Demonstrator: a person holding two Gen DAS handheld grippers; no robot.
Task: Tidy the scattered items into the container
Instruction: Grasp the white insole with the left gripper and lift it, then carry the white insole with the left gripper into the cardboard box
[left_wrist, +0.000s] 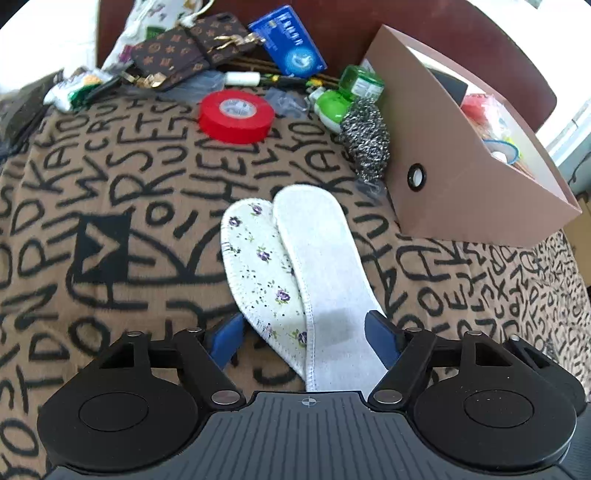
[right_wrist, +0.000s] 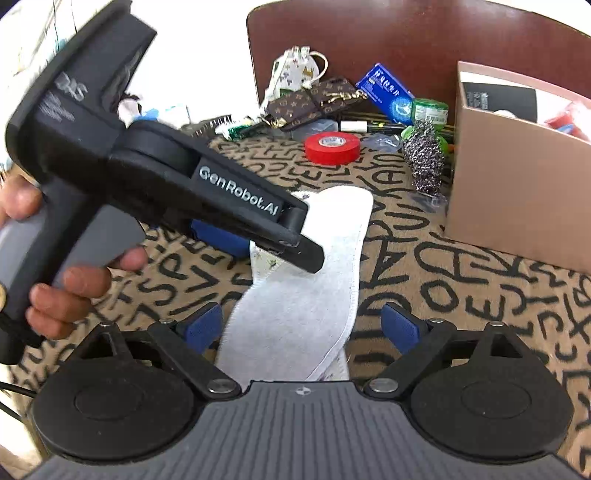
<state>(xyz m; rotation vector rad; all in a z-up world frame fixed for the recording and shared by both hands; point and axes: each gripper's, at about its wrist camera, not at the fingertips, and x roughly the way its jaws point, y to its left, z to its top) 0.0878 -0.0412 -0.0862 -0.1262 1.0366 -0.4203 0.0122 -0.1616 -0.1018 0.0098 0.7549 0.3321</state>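
Note:
Two shoe insoles lie overlapped on the lettered brown blanket: a floral one (left_wrist: 258, 266) and a plain white one (left_wrist: 325, 266). My left gripper (left_wrist: 306, 338) is open, its blue pads on either side of their near ends. In the right wrist view the white insole (right_wrist: 306, 291) runs between the open pads of my right gripper (right_wrist: 303, 326). The left gripper (right_wrist: 258, 236) sits over the insoles' middle there. The pink cardboard box (left_wrist: 461, 177) stands at the right, holding several small items.
Behind the insoles lie a red tape roll (left_wrist: 236, 116), a steel scourer (left_wrist: 365, 144), green bottles (left_wrist: 354, 88), a blue packet (left_wrist: 288, 40), patterned brown wallets (left_wrist: 177, 51) and a drawstring pouch (right_wrist: 295, 70). A dark red chair back (right_wrist: 406, 37) rises beyond.

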